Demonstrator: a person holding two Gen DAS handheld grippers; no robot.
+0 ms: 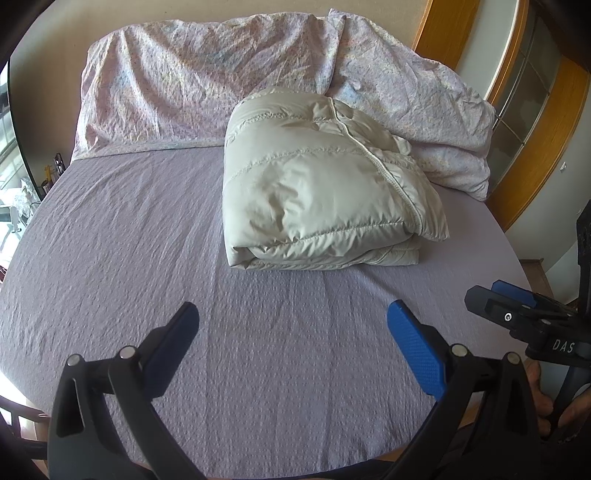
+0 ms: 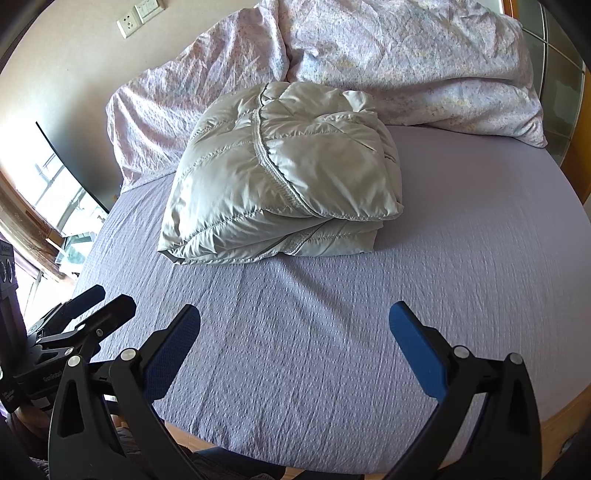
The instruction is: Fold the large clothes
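A pale grey puffer jacket [image 1: 317,181] lies folded into a thick bundle on the lilac bed sheet [image 1: 129,240], its zipper seam running across the top. It also shows in the right wrist view [image 2: 280,177]. My left gripper [image 1: 293,317] is open and empty, held over the sheet well short of the jacket. My right gripper [image 2: 295,319] is open and empty too, also short of the jacket. The right gripper appears at the right edge of the left wrist view [image 1: 517,310], and the left gripper at the left edge of the right wrist view [image 2: 88,314].
A crumpled floral duvet and pillows [image 1: 207,77] lie along the head of the bed behind the jacket. A wooden-framed cabinet [image 1: 535,85] stands to the right. A window [image 2: 55,184] and wall sockets [image 2: 140,14] are to the left.
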